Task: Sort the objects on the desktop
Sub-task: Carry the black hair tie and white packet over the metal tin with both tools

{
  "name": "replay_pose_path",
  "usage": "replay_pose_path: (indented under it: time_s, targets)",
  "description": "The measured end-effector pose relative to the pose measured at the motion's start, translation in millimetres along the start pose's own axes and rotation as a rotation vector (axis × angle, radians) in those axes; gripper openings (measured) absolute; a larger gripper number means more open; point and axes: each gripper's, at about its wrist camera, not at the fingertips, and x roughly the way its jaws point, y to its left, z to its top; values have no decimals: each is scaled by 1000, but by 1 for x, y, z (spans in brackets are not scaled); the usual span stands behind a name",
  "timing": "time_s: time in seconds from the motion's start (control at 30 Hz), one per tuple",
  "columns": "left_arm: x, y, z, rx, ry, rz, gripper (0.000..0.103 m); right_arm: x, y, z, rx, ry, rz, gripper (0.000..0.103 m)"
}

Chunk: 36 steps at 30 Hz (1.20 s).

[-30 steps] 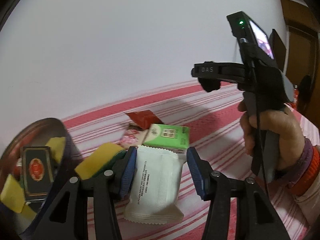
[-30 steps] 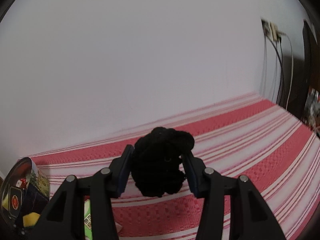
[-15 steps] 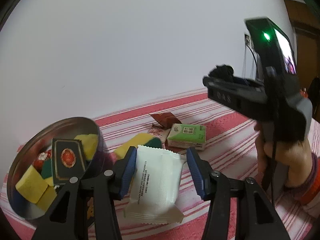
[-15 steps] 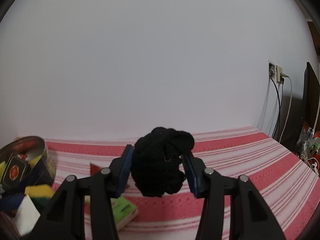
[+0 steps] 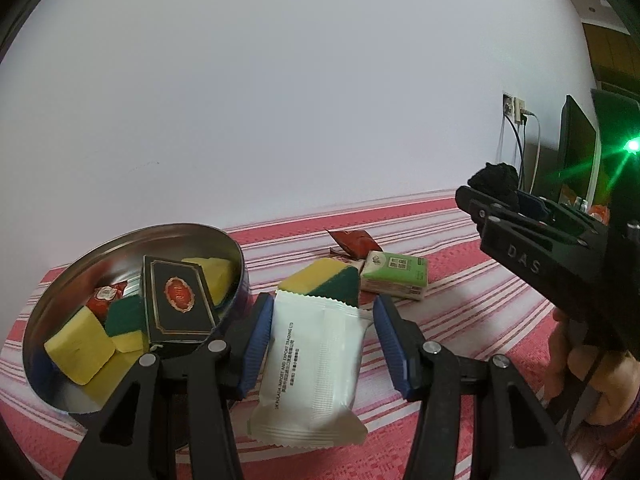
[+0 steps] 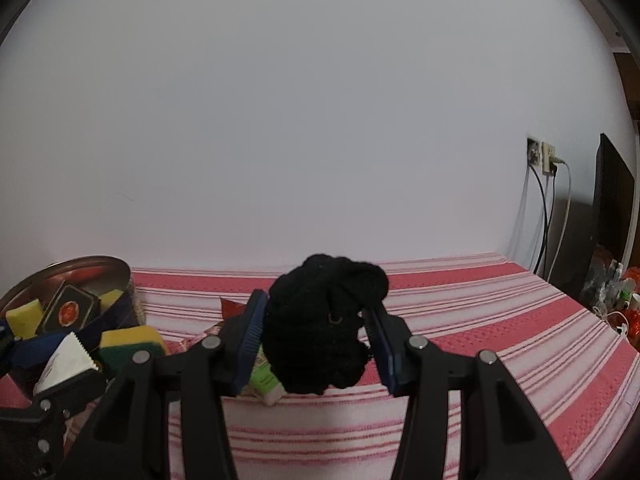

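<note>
1. My left gripper [image 5: 320, 348] clamps a white packet [image 5: 316, 364], lower centre; my right gripper [image 6: 316, 344] pinches a black knitted bundle [image 6: 324, 320].
2. Lower left, the round tin [image 5: 236, 248] holds yellow sponges [image 5: 80, 344] and a black box [image 5: 178, 306] (crowded).
3. Beyond, striped cloth [image 6: 500, 340] runs bare toward the right edge.

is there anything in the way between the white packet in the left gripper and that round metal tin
Nothing visible blocks it. The white packet, clamped in the left hand-held gripper, hangs just right of the round tin, whose top is open. The tin already holds sponges and a black box, which crowd the landing space.
</note>
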Motion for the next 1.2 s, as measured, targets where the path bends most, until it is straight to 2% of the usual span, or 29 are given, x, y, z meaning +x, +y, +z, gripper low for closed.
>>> replay_pose_path:
  time_s: [0.27, 0.63, 0.93, 1.2]
  targets:
    - [-12, 15, -6, -32, -13, 1, 54, -13, 11, -4, 18, 8, 6, 49]
    - [-27, 35, -12, -75, -23, 2, 54, -33, 40, -8, -3, -3, 62, 49]
    - [-46, 55, -14, -117, -47, 12, 54, -39, 69, -9, -14, 7, 114, 49]
    - [-70, 84, -13, -154, -84, 46, 54, -45, 106, -6, -32, 9, 200, 49]
